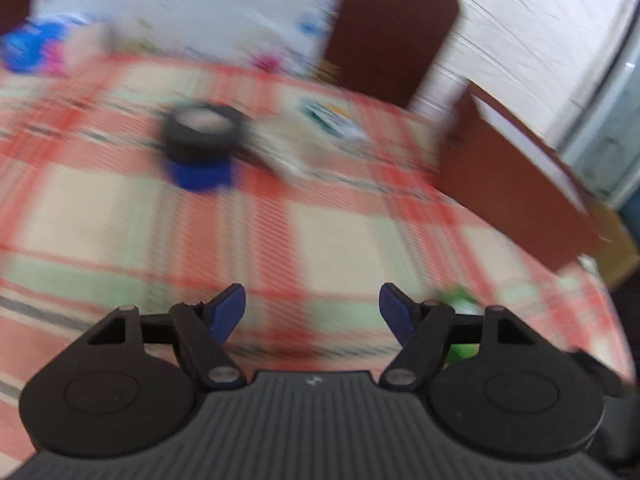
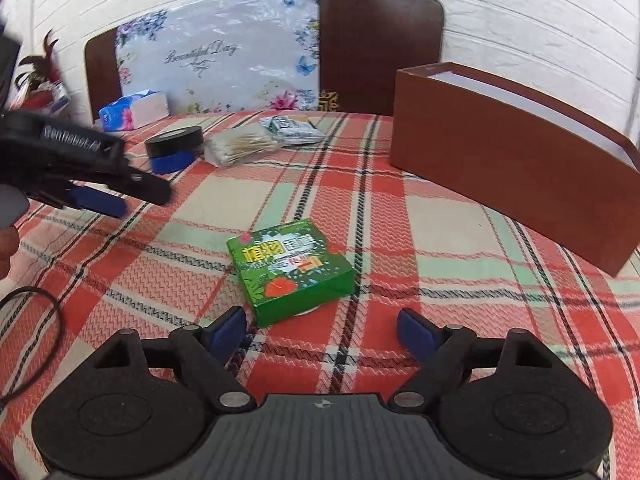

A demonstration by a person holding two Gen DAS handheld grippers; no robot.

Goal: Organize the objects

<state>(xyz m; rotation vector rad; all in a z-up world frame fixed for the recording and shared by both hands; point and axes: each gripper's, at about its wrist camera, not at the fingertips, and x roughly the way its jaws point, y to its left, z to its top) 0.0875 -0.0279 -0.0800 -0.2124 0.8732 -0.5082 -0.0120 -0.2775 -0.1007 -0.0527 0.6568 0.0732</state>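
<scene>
Right tongs (image 2: 320,330): apart, empty, near green box (image 2: 290,270).
Left tongs (image 1: 312,312): apart, empty.
Grasp advice: straddle box sides squarely.

Left wrist view: heavy motion blur, tablecloth (image 1: 280,240) checks smeared, tape rolls (image 1: 200,144) ahead-left of tongs soft; gripper body sharp. Right wrist view: sharp, even soft daylight, green box (image 2: 290,270) just ahead of tongs crisp, faint shadow beneath. Fisheye bends brown box (image 2: 512,184) ahead-right; corners vignetted dark.
</scene>
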